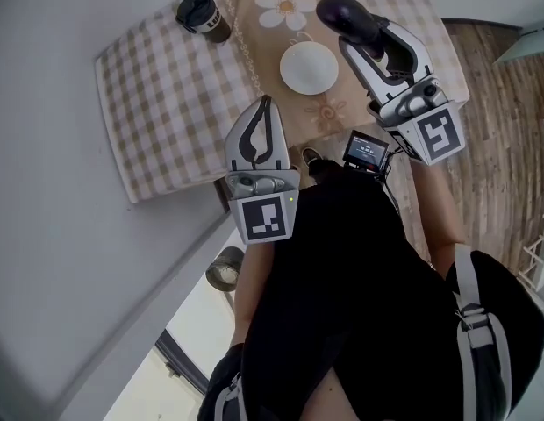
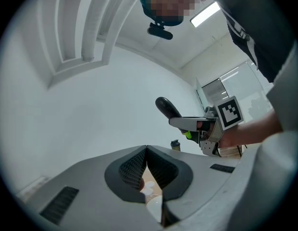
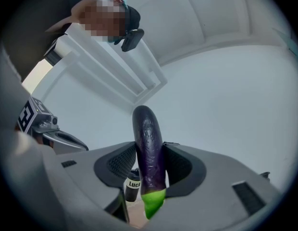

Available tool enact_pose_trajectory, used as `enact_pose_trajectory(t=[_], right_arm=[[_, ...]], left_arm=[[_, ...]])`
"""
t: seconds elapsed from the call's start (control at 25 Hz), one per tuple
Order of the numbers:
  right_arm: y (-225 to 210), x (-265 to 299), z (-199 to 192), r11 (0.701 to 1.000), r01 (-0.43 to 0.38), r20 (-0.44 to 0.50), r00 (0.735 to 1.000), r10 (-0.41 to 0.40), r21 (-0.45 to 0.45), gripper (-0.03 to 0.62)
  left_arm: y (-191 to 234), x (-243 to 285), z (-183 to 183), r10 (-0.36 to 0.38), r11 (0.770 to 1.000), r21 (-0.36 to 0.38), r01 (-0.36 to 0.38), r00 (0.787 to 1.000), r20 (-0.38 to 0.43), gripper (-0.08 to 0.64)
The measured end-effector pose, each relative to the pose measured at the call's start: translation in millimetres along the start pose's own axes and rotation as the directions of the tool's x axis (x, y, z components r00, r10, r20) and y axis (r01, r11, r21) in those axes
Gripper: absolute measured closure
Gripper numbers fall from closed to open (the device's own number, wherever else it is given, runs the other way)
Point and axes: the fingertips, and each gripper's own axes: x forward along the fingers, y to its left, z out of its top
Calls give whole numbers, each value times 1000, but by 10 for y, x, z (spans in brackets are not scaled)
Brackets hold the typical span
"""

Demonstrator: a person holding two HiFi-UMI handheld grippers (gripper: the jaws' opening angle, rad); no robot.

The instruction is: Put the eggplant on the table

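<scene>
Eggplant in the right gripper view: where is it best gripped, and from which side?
Grip the eggplant across its purple body, jaws on its two long sides, as the right gripper does. That grip sits right next to the green stem end, so most length overhangs; nearer the middle would likely balance better.

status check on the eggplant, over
Left gripper shut, empty. Right gripper shut on eggplant, over the table, not down yet. White bowl near it, dark cup at far corner.
</scene>
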Motion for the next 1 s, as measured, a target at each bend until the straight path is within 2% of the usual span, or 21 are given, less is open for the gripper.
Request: enact_pose_trajectory(t=[0.12, 0.2, 0.36, 0.56, 0.68, 0.8, 1.0], right_arm=[[9, 107, -136, 999, -30, -32, 999, 29, -22, 408], [21, 172, -241, 996, -57, -67, 996, 52, -67, 408], [43, 307, -472, 972, -128, -136, 985, 102, -197, 408], [-8, 411, -868, 946, -190, -212, 968, 135, -261, 408], [31, 432, -1119, 916, -244, -283, 947, 153, -319, 408], [134, 465, -1324, 868, -311, -354, 919, 172, -388, 408], [272, 522, -1561, 812, -380, -397, 895, 202, -442, 408]], left_arm=[[25, 81, -81, 2, 1000, -10, -2, 1000, -19, 571], [44, 123, -111, 1, 1000, -15, -2, 1000, -24, 571], [95, 188, -171, 5, 1000, -19, -5, 999, -38, 571], [131, 313, -305, 6, 1000, -8, -6, 998, -62, 571], [162, 337, -385, 16, 1000, -16, -17, 997, -80, 571], [248, 340, -426, 27, 999, -23, -29, 995, -100, 571], [361, 395, -450, 46, 999, -16, -48, 994, -104, 571]])
